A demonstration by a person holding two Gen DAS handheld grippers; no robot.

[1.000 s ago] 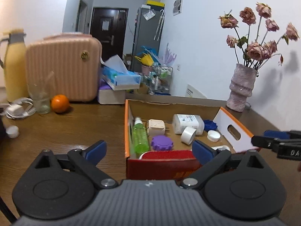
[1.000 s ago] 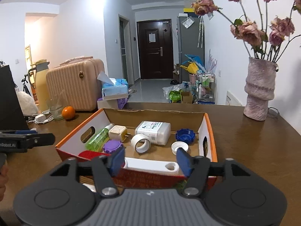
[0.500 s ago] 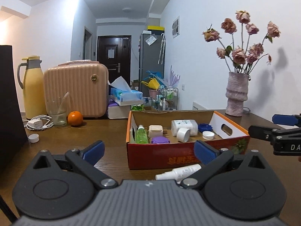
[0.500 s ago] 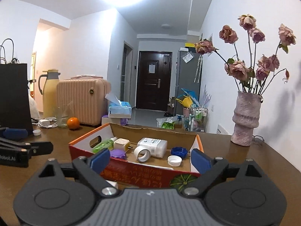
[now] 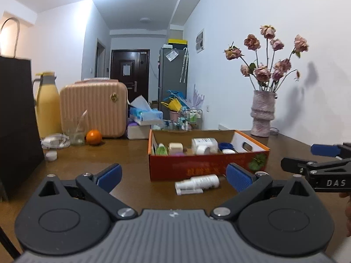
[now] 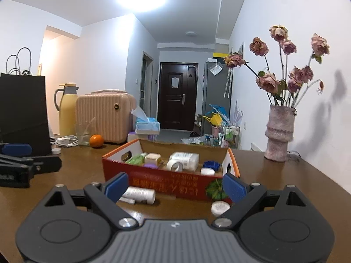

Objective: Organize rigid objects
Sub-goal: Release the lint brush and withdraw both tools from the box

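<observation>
Across the whole lower view, a brown wooden bench (image 5: 122,153). At its back left, a black paper bag (image 5: 15,120), a pink ribbed suitcase (image 5: 94,109) and a yellow jug (image 5: 47,107); at the back right, a pale vase (image 5: 263,118) with dried roses. In the middle of the bench, an open red cardboard box (image 5: 208,168) with orange rim, already holding small rigid things. Left tongs (image 5: 173,174) spread wide, grasping nothing, low over the bench before the box. Right tongs (image 6: 174,186) released too, having just been opening, with nothing pressed between the blue pads. Near the suitcase, an orange (image 5: 94,137). Inside the box, a green bottle (image 6: 136,160), a white bottle (image 6: 184,157), a tape roll (image 6: 174,166), a blue cap (image 6: 211,164), a white cap (image 6: 207,171). Outside the box, just beside its near wall, a white spray bottle (image 5: 197,183) on its side, and near the corner a small white round lid (image 6: 220,208), both on the bench.
</observation>
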